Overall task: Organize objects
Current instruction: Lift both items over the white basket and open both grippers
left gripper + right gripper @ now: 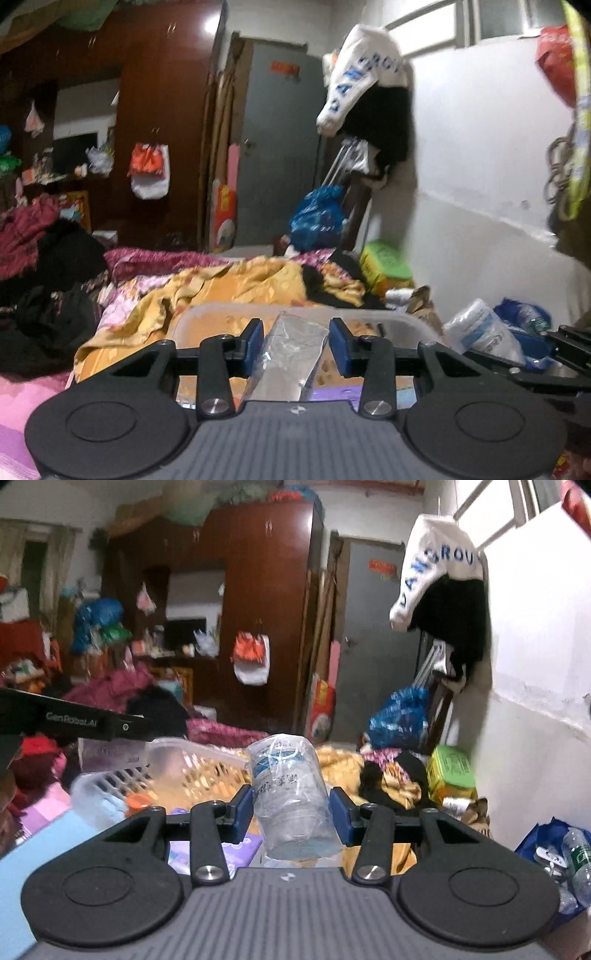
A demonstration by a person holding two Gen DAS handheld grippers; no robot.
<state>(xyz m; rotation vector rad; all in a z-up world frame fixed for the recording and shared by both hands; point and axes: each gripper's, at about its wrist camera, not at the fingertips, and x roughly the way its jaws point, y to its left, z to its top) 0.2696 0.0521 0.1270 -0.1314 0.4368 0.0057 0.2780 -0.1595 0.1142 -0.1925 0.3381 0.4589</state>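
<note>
The left gripper (296, 345) pinches a clear crinkled plastic packet (288, 360) between its blue pads (254, 343); the jaws stand partly closed, each pad touching a side of the packet, which rises tilted between them. Just beyond this gripper lies a translucent plastic basket (207, 314) on the bed, with a rumpled yellow-orange sheet (221, 284) behind it. The right gripper (291, 814) clamps a clear plastic cup with blue print (291, 794); its jaws are set about as wide apart as the left pair, and the blue pads (242, 812) press both sides of the cup, which is held upright and slightly tilted, raised above the bedding. In the right wrist view the same slatted basket (110, 781) sits to the left of the cup, with the black body of the left gripper above it at the frame's left edge. A green and yellow box (452, 771) rests against the white wall (535, 664), near a blue plastic bag (400, 716).
</note>
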